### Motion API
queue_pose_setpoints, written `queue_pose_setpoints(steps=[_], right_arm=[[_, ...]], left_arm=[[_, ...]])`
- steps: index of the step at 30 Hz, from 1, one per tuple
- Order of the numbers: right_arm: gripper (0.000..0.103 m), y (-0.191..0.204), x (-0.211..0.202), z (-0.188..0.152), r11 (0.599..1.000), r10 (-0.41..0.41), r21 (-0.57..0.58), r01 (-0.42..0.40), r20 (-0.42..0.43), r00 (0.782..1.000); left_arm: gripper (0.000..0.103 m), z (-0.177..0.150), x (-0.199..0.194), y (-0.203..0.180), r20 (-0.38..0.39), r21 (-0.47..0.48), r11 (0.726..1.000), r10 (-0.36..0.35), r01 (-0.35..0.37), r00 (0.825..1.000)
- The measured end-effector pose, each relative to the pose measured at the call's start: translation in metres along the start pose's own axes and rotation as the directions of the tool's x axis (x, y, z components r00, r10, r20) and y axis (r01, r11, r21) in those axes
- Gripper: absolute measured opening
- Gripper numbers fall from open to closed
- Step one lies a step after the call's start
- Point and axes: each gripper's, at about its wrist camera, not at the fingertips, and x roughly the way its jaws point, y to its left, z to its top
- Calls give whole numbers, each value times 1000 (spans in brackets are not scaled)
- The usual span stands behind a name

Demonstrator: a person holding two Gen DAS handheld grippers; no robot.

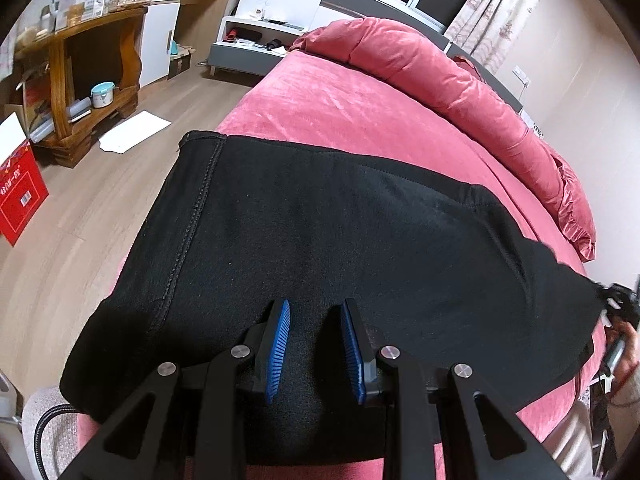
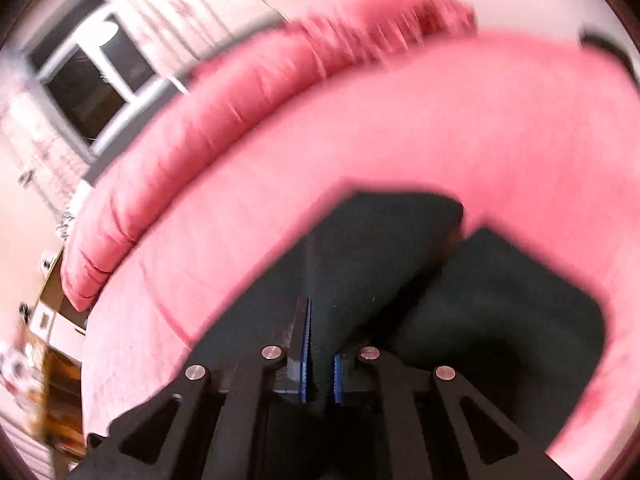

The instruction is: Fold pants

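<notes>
Black pants (image 1: 320,240) lie spread across the pink bed (image 1: 320,104), reaching from its left edge toward the right. My left gripper (image 1: 315,308) is open, its blue pads apart just above the near part of the cloth. My right gripper (image 2: 320,312) is shut on a raised fold of the pants (image 2: 360,264); its right pad is hidden by cloth, and the view is motion-blurred. The right gripper also shows in the left wrist view (image 1: 618,312) at the far right edge of the pants.
A rolled pink duvet (image 1: 460,92) lies along the far side of the bed. Wooden floor (image 1: 80,220), a wooden shelf unit (image 1: 80,80), a red box (image 1: 20,188) and a white nightstand (image 1: 256,36) are to the left.
</notes>
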Motion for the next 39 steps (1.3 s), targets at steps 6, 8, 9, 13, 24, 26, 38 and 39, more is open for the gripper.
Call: queue_pose_setpoints(steps=[6, 8, 9, 13, 24, 26, 38, 39], right_arm=[[8, -31, -33, -50, 995, -91, 23, 93, -69, 993], [9, -65, -29, -69, 991, -102, 72, 115, -158, 982], [9, -77, -24, -77, 988, -91, 107, 112, -184, 979], [17, -98, -25, -76, 970, 34, 242, 3, -148, 988], [13, -127, 0, -26, 954, -38, 292, 60, -82, 996], [13, -116, -7, -20, 974, -89, 206, 97, -46, 995], [45, -43, -70, -19, 919, -384, -9, 394, 205, 900], [45, -21, -67, -22, 937, -322, -70, 341, 200, 925]], left_arm=[[27, 0, 1, 2, 1, -9, 1000, -9, 10, 1000], [27, 1, 0, 3, 1, -15, 1000, -16, 16, 1000], [27, 1, 0, 4, 1, -19, 1000, -19, 19, 1000], [27, 1, -1, 5, 2, -20, 1000, -19, 20, 1000], [27, -2, -3, -47, -21, 167, 986, -13, 16, 1000], [27, -7, 6, -56, -48, 211, 977, 29, -19, 998], [27, -1, -4, -76, -26, 157, 987, -32, 36, 999], [27, 0, -4, -87, -20, 183, 981, -55, 58, 998]])
